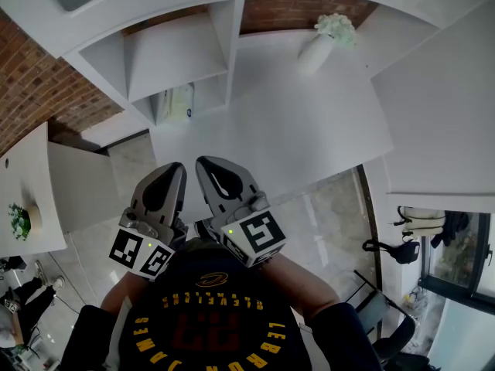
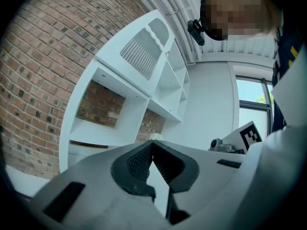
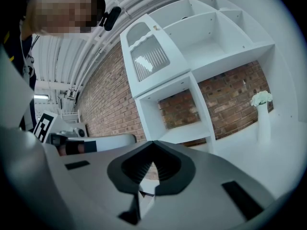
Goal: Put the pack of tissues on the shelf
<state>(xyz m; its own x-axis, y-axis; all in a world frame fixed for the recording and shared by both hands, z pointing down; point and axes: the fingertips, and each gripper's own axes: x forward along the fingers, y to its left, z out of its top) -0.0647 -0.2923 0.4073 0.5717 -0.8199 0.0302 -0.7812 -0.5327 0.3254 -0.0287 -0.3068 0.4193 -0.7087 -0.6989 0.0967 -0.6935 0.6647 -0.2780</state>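
The pack of tissues (image 1: 179, 103), pale with a greenish print, stands in a low compartment of the white shelf unit (image 1: 178, 52). It is hidden in both gripper views. My left gripper (image 1: 179, 168) and right gripper (image 1: 203, 163) are held side by side close to the person's chest, well short of the shelf. The left gripper (image 2: 152, 143) is shut, its ribbed pads meeting at the tip with nothing between them. The right gripper (image 3: 153, 143) is likewise shut and empty. Both point towards the shelf unit (image 3: 192, 47).
A white vase with white flowers (image 1: 325, 41) stands on the broad white top to the right of the compartments, and the vase (image 3: 261, 114) also shows in the right gripper view. Behind the shelf is a brick wall (image 2: 43, 56). A side table with a small plant (image 1: 19, 219) is at left.
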